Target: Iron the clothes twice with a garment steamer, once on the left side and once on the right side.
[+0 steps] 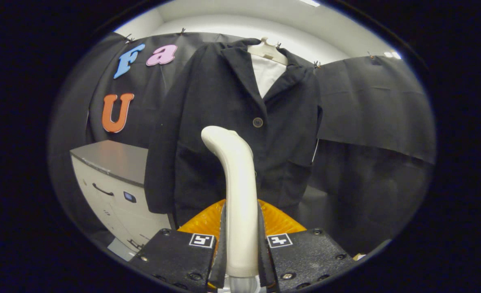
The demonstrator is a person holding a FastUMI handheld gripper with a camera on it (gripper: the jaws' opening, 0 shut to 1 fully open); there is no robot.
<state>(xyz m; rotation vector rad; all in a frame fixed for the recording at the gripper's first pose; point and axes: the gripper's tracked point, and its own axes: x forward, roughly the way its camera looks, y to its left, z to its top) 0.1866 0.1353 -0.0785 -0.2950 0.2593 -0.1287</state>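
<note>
Booth with black cloth wall (370,106); dark jacket (224,122) on a white hanger (268,51) hangs against it, white shirt (266,73) inside the collar. Grey-topped cabinet (114,179) left of the jacket. Gripper (241,244) clamped on the garment steamer handle (236,183), both fingers pressing it; handle rises upright in front of the jacket, below its button (258,122). Orange steamer base (277,221) just behind the fingers.
</note>
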